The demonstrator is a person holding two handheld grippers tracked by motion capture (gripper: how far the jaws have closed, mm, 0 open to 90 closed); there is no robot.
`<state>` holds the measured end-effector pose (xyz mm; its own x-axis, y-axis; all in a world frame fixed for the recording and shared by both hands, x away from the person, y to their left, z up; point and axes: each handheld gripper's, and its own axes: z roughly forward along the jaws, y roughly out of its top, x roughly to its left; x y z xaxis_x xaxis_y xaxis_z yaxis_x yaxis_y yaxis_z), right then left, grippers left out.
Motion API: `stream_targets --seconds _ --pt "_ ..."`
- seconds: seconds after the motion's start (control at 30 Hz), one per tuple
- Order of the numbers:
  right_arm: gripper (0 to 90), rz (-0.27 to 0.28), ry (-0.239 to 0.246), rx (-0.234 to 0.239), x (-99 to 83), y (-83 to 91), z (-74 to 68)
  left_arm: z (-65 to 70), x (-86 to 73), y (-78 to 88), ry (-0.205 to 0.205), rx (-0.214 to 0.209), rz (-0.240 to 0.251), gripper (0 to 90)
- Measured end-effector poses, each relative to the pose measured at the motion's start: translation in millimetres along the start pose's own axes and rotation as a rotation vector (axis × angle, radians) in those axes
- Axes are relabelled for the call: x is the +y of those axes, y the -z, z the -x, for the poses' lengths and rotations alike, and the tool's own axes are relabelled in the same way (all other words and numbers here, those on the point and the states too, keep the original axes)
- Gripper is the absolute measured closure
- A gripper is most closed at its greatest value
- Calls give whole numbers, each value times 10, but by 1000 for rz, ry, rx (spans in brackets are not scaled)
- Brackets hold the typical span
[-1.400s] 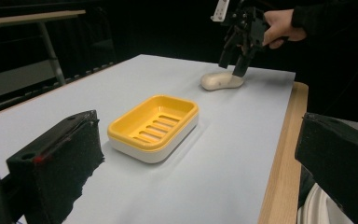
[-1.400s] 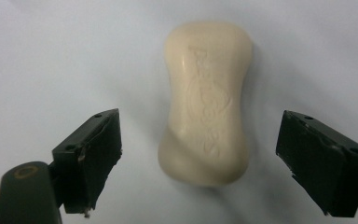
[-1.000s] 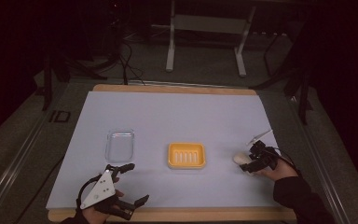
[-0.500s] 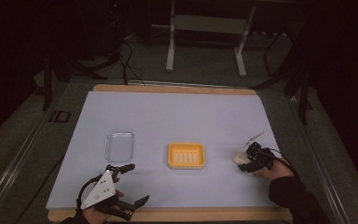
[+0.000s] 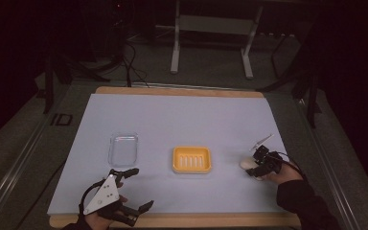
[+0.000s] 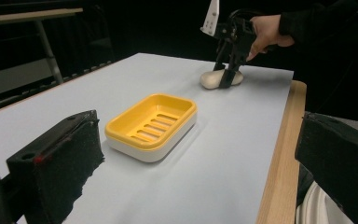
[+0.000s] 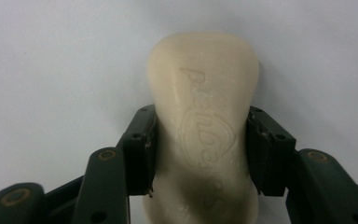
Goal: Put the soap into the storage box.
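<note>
- Right gripper [image 7: 200, 154]: jaws just closed, pads pressing both long sides of soap bar [image 7: 203, 116].
- Soap bar lies flat on table [image 5: 182, 120], right of yellow soap dish [image 5: 191, 159].

**Surfaces on my table right now**

From my seat, the cream waxy bar of soap [image 7: 203, 121] looks smooth and slightly sheeny, with embossed lettering. The yellow glossy plastic soap dish [image 6: 151, 123] shines. The pale matt sheet over the table [image 5: 182, 120] looks like paper, edged by bare wood. The clear plastic lid [image 5: 123, 148] glints.
</note>
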<state>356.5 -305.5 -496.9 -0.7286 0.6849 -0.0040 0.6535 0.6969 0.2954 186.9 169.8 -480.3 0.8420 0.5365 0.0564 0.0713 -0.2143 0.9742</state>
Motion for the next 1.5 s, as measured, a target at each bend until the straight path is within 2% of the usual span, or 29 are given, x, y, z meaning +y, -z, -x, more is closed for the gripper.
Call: stream_targets --seconds 0.17,0.33,0.43,0.5,0.73,0.83,1.0,1.03,1.07,1.13,1.23,1.27,1.3,1.47,1.5 --pt "496 31 41 -12 18 96 31 -1 -1 1 -1 3 1 7" --pt "496 69 74 14 69 226 69 1 -1 -1 -2 0 0 7" --pt "496 78 92 6 91 260 73 2 -1 5 -2 2 2 7" --pt "496 90 110 18 122 309 81 1 -1 6 0 2 3 7" --pt "496 83 144 34 205 338 92 1 -2 1 -1 1 -3 7" --pt "496 79 184 50 270 342 73 1 -2 4 0 1 0 7" --pt "496 77 219 71 329 364 76 1 -2 4 -1 1 0 8" --pt "496 76 228 78 343 372 80 0 -2 4 0 1 1 7" --pt "496 79 266 89 368 389 81 -1 -2 5 0 1 1 7" --pt "496 78 278 98 381 402 77 -1 -2 4 0 1 1 7" --pt "496 77 353 122 424 448 30 -1 -2 2 -1 2 1 7" --pt "496 77 353 122 424 448 30 -1 -2 2 -1 2 1 7" --pt "496 78 367 139 439 459 16 -2 -2 1 0 2 1 7" --pt "496 47 436 160 501 479 -71 -1 -2 0 -1 1 -1 7" --pt "496 42 433 158 510 481 -81 -1 -2 0 -2 1 0 7"
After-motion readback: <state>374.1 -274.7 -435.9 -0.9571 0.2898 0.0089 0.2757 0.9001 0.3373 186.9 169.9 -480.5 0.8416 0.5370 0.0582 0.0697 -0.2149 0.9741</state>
